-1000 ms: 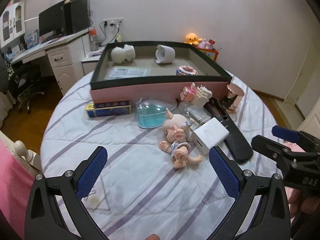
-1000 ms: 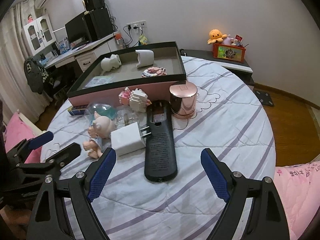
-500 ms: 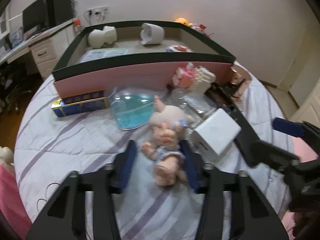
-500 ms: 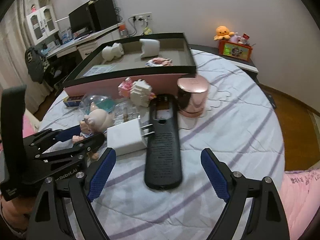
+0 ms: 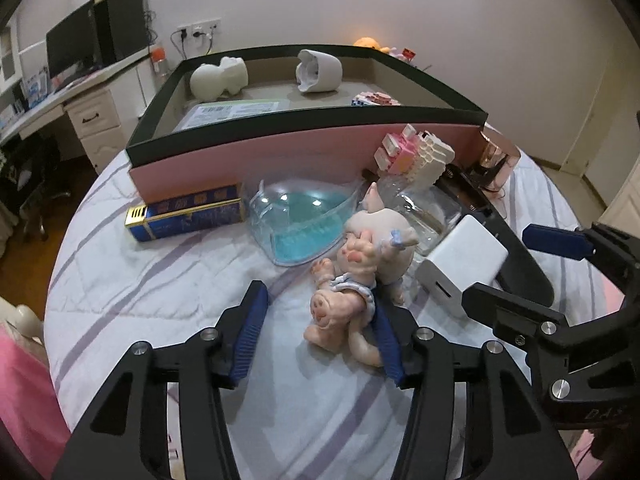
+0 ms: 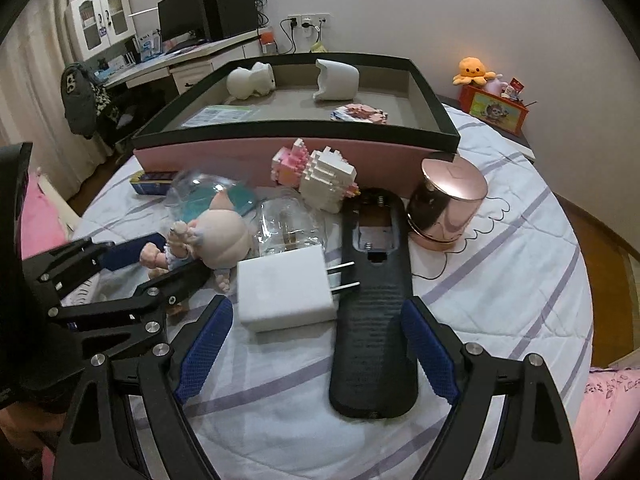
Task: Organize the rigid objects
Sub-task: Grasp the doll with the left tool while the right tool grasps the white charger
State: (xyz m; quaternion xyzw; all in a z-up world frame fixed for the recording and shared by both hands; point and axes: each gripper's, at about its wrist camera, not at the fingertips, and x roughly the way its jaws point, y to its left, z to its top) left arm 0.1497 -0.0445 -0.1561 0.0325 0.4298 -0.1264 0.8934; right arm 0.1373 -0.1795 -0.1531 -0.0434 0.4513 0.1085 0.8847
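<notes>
A small pink pig doll (image 5: 360, 276) lies on the striped cloth in front of a pink tray with a dark rim (image 5: 304, 114). My left gripper (image 5: 318, 334) is open around the doll's legs; the right pad touches it and the left pad stands apart. The doll also shows in the right wrist view (image 6: 208, 242), between the left gripper's fingers (image 6: 132, 254). My right gripper (image 6: 316, 350) is open and empty over a white charger (image 6: 286, 294) and a black remote (image 6: 376, 312).
Near the tray lie a blue box (image 5: 188, 214), a clear heart-shaped case (image 5: 300, 218), a pink and white brick model (image 6: 320, 176), a clear bottle (image 6: 286, 224) and a rose-gold jar (image 6: 450, 204). Inside the tray are two white figures (image 5: 220, 78) (image 5: 320, 70).
My left gripper has moved forward to the doll and narrowed from wide open to a closer gap around its legs. My right gripper has moved forward a little over the charger and remote.
</notes>
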